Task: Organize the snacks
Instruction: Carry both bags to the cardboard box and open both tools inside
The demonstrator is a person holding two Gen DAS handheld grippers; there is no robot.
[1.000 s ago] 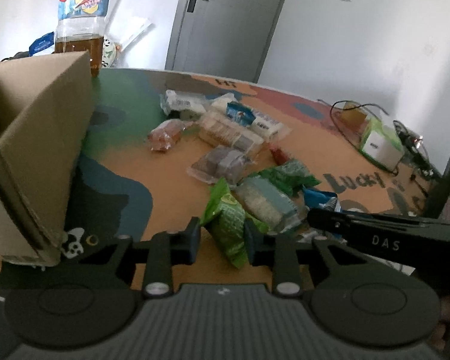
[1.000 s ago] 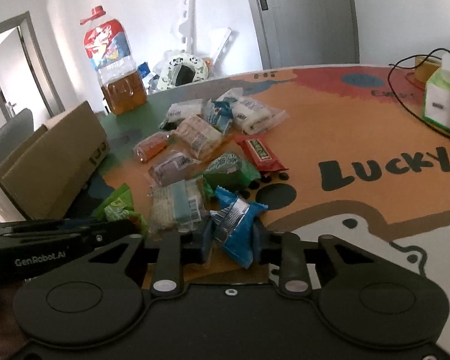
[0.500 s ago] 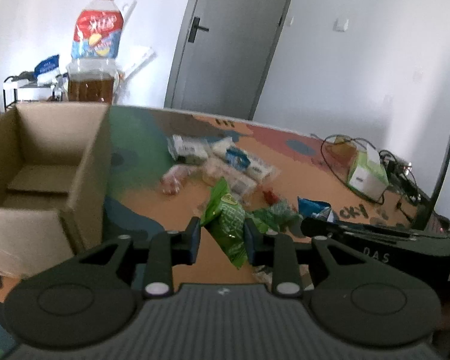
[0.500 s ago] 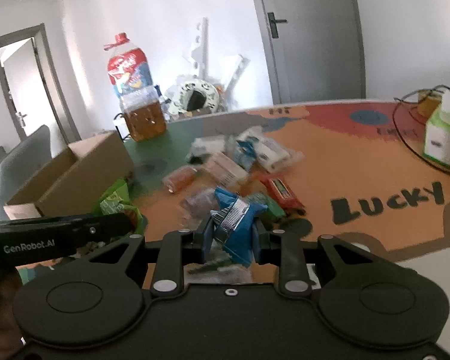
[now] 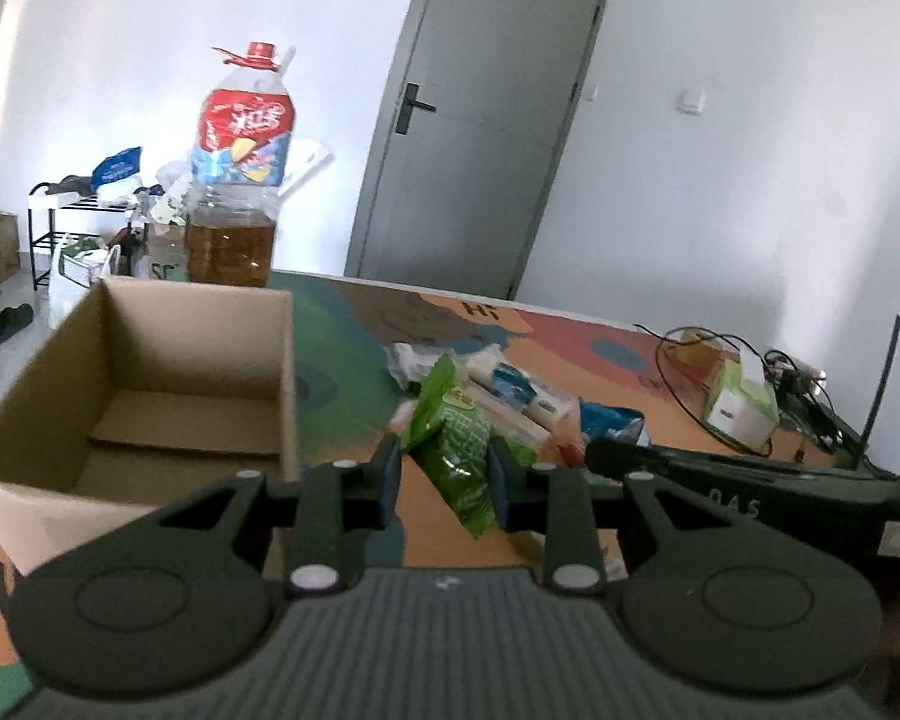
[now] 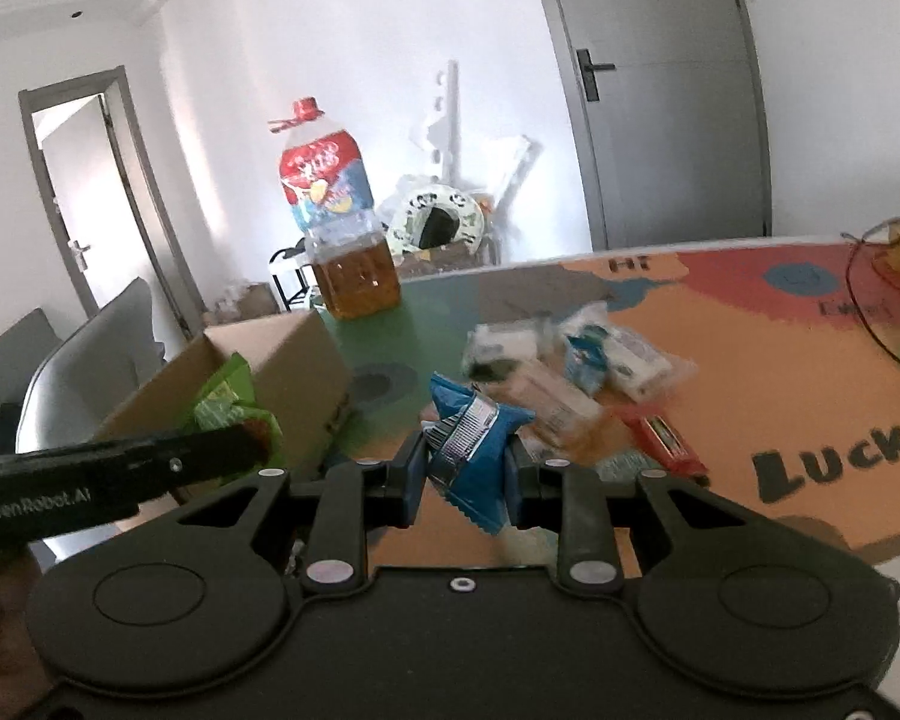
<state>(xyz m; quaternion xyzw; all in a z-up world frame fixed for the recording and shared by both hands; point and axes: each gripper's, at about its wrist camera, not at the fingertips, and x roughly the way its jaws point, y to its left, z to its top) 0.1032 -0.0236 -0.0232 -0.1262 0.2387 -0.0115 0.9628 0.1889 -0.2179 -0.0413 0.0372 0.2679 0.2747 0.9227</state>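
A: Left hand-held gripper (image 5: 444, 474) status?

B: Pinching the green snack packet (image 5: 456, 450) between both pads. Packet is off the bench (image 5: 630, 360), hanging tilted in the grip.

A: Right one?

B: Right hand-held gripper (image 6: 465, 474) is clamped on the blue snack packet (image 6: 471, 450), silver seam facing the camera. Also clear of the bench. In the left view its dark body (image 5: 720, 474) sits just right of the left gripper, blue packet poking out at its tip.

A: Box?

B: Cardboard box (image 5: 150, 384) is open, just ahead-left of the left gripper. Only folded bottom flaps visible inside. From the right view the box (image 6: 282, 384) is ahead-left, with the left gripper and its green packet in front of it.

A: Rest of the snacks?

B: Snack pile (image 6: 576, 372) lies on the bench ahead and slightly right of the right gripper: white, clear and blue wrappers, plus a red bar (image 6: 660, 438) nearest the right finger. Somewhat blurred.

A: Further out?

B: Big oil bottle (image 5: 240, 180) with a red cap behind the box at the far bench edge. Tissue box (image 5: 741, 408) and black cable (image 5: 684, 354) far right of the left gripper. Grey door (image 5: 480, 120) on the wall behind.
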